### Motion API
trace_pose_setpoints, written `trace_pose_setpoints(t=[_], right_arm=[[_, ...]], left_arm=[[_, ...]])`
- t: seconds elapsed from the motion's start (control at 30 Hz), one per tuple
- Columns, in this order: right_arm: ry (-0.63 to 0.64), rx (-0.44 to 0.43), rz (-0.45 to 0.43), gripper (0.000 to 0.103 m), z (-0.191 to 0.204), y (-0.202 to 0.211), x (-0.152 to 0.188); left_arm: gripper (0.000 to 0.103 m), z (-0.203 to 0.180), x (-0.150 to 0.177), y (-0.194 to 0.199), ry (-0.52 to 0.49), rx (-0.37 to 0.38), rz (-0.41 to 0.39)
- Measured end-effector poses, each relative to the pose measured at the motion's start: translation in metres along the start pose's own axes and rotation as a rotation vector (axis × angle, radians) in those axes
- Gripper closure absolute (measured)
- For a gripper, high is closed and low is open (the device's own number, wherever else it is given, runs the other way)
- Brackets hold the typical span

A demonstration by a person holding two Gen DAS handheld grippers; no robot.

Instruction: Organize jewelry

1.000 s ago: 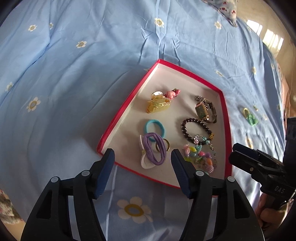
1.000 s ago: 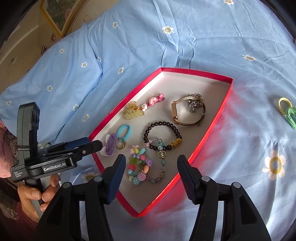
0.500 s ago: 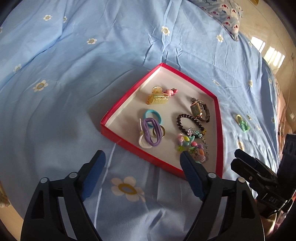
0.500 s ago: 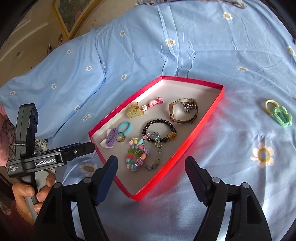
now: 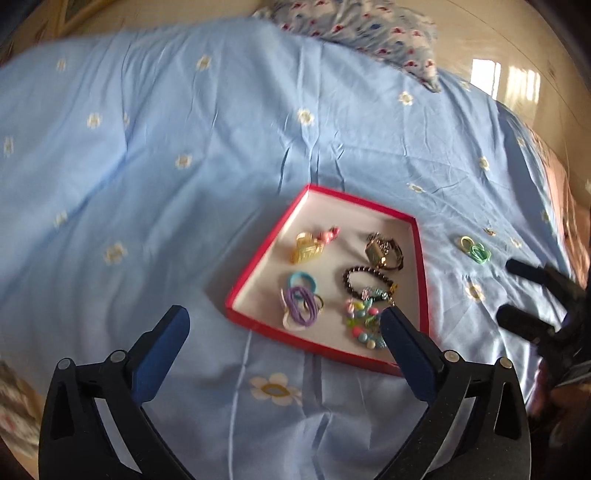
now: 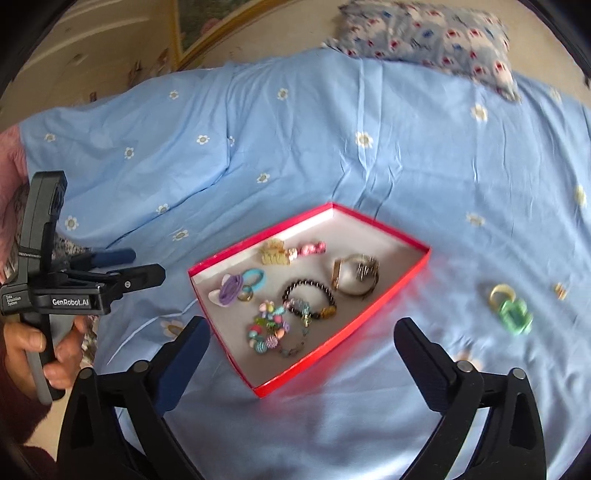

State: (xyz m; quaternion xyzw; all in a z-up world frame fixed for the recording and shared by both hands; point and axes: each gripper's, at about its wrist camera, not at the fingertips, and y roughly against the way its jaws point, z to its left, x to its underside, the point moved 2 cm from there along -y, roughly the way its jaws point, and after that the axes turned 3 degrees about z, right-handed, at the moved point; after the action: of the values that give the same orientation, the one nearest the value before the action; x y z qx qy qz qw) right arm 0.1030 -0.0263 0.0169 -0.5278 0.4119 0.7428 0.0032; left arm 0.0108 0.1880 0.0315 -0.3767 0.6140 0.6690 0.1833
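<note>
Both hand-held grippers, left (image 5: 284, 328) and right (image 6: 301, 334), have just opened wide, empty, and pulled back from the box (image 6: 402, 275). Most jewelry lies inside; hair ties (image 6: 511, 304) remain right of it, probably next.

A bed covered in a wrinkled light blue sheet printed with small white daisies (image 6: 369, 122) carries everything. Directly on it lie a shallow red cardboard tray with a white inside (image 6: 391, 297), a yellow and a green hair loop touching each other (image 6: 511, 306) well apart from the tray's right side, and a tiny gold piece (image 6: 560, 291) near them. A pale pillow with red and blue spots (image 6: 432, 35) rests at the bed's far end.
</note>
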Motion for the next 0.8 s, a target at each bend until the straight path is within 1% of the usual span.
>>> trace_pose_setpoints(t=[0.1, 0.2, 0.3, 0.43, 0.5, 0.63, 0.8], right_arm=[[0.006, 0.005, -0.042, 0.000, 0.003, 0.014, -0.008], [-0.022, 0.021, -0.060, 0.000, 0.003, 0.015, -0.004], [-0.045, 0.023, -0.037, 0.000, 0.001, 0.006, 0.008], [-0.085, 0.010, -0.003, 0.000, -0.002, -0.005, 0.027], [-0.099, 0.006, 0.008, 0.000, -0.003, -0.009, 0.033], [-0.106, 0.006, 0.022, 0.000, -0.003, -0.014, 0.043], [-0.096, 0.019, 0.024, 0.000, -0.001, -0.013, 0.046]], left_arm=[[0.000, -0.005, 0.002, 0.001, -0.018, -0.026, -0.019], [0.000, -0.006, 0.011, -0.008, 0.006, -0.033, 0.001], [0.000, -0.005, 0.020, -0.014, 0.030, -0.042, 0.015], [0.000, -0.006, 0.029, -0.017, 0.032, -0.075, 0.006], [0.000, -0.007, 0.032, -0.019, 0.031, -0.078, 0.011], [0.000, -0.015, 0.039, -0.019, 0.000, -0.096, 0.011], [0.000, -0.021, 0.045, -0.019, -0.020, -0.107, 0.017]])
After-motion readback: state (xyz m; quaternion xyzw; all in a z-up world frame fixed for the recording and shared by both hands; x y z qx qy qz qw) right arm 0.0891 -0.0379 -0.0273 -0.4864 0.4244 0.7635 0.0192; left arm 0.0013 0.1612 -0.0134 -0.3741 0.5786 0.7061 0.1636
